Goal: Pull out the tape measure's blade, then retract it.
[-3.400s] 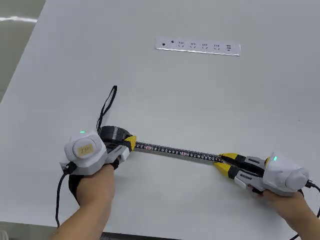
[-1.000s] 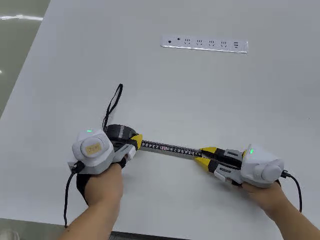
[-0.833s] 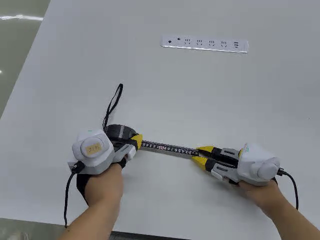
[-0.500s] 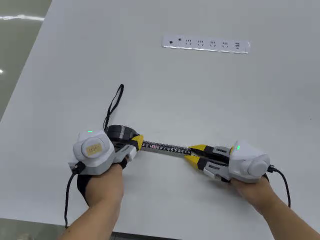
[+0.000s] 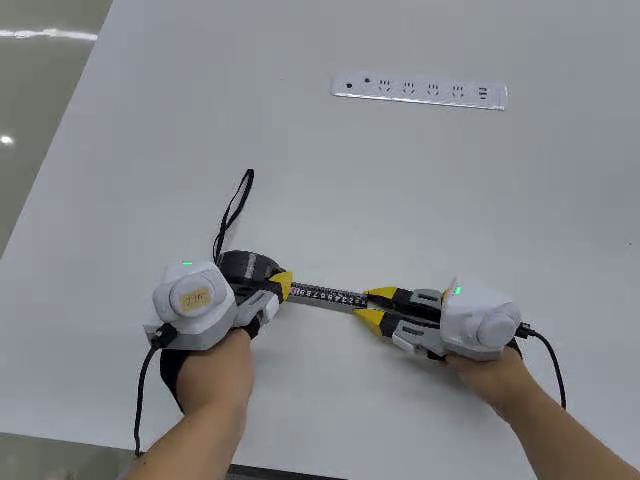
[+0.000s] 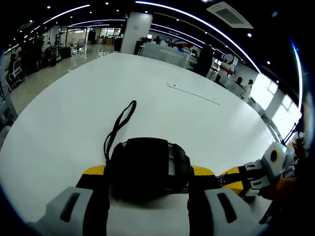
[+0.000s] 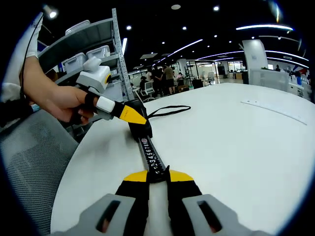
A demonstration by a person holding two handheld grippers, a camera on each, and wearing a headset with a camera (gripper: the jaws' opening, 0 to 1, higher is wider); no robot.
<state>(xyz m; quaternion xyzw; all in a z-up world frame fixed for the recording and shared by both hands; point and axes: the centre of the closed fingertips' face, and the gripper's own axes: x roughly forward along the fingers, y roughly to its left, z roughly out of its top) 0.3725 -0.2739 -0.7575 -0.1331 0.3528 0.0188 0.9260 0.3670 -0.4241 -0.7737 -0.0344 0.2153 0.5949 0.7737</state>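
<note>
In the head view the left tool covers part of the tape measure case. The blade end is concealed between the jaws of the right tool. Blade markings there: illegible.

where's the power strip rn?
Head view: the long white power strip lies on the white table's far side, right of centre, beyond the black tape measure.

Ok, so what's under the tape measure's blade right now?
Bare white table lies under the exposed blade. The tip is covered by the shut jaws of the right gripper, so beneath it can't be seen.
</note>
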